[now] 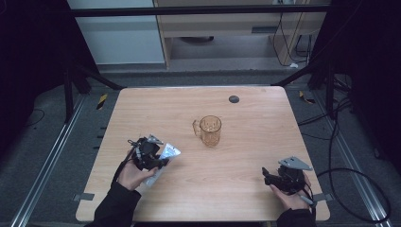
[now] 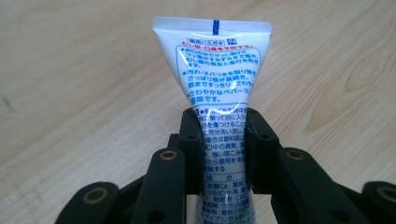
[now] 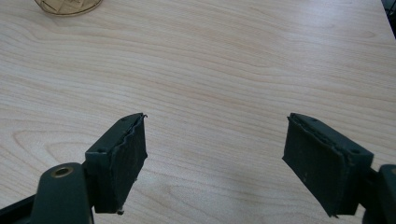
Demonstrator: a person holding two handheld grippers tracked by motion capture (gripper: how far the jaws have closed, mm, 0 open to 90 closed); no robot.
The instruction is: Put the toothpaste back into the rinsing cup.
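Left gripper view: left gripper (image 2: 223, 140) clamped on white tube (image 2: 219, 84), pads (image 2: 194, 140) pressing its lower body, crimped end beyond. Tube near table (image 1: 246, 189) front-left corner. Right gripper (image 3: 215, 158) gaping, front-right; amber mug (image 1: 210, 131) mid-table.

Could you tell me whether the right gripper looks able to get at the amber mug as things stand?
Probably yes: bare table lies between the right gripper and the amber mug, and its fingers stand wide apart, holding nothing.

Mug (image 1: 210, 130) mid-table (image 1: 246, 184), tube (image 1: 164, 158) near-left in left tongs (image 1: 161, 163), right tongs (image 1: 265, 176) near-right.
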